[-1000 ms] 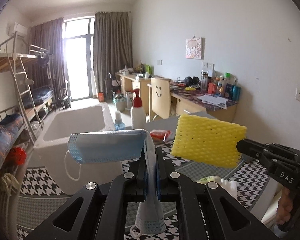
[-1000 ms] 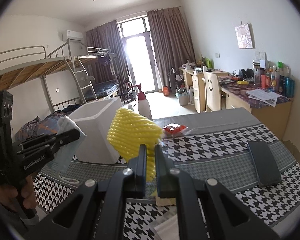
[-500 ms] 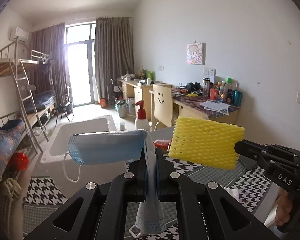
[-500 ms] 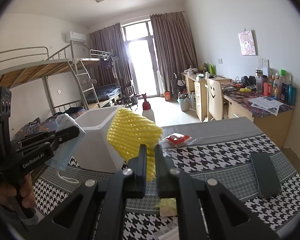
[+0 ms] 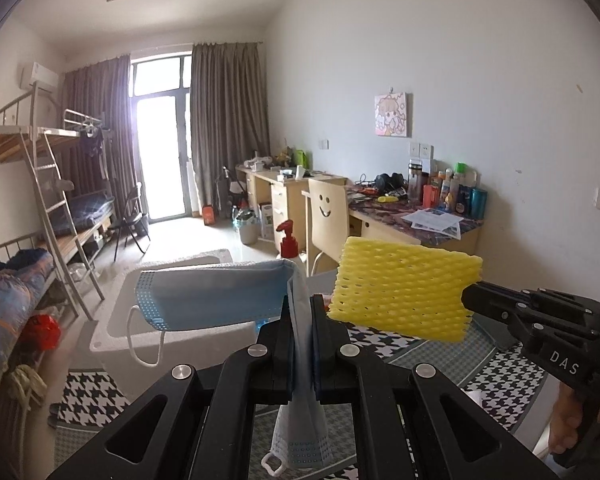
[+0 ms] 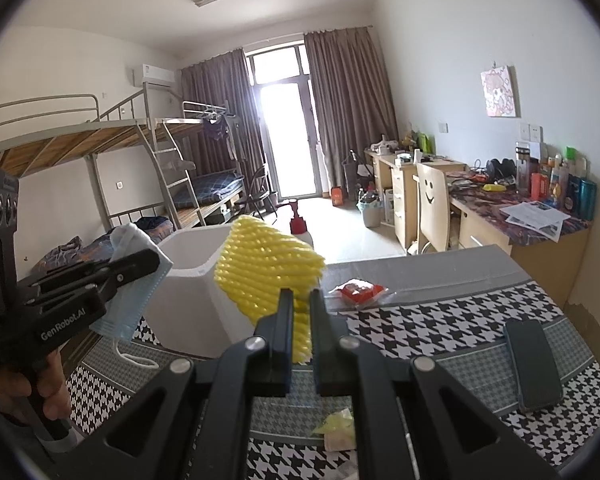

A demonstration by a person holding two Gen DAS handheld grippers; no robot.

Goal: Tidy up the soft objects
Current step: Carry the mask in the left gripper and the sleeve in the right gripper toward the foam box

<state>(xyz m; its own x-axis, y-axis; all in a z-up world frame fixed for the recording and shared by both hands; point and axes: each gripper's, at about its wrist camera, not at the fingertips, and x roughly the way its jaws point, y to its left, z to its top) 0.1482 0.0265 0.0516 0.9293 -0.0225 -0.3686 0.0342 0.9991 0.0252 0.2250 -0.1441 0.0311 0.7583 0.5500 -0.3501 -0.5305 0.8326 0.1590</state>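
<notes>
The left gripper [image 5: 302,320] is clamped on a blue face mask [image 5: 216,296], while the right gripper [image 6: 300,312] pinches a yellow foam net [image 6: 266,268], both above the desk [image 6: 440,320].

Readable text, two items only.

"DAS": white capitals on the black body of the right gripper [image 5: 470,304], seen from the left wrist view at about 4 o'clock in the picture.

"GenRobot.AI": white lettering on the black body of the left gripper [image 6: 156,258], seen from the right wrist view at about 9 o'clock (printed along the slanted side).

Labels on the bottles on the far desk [image 5: 440,216] and print on the papers there: too small to read.
</notes>
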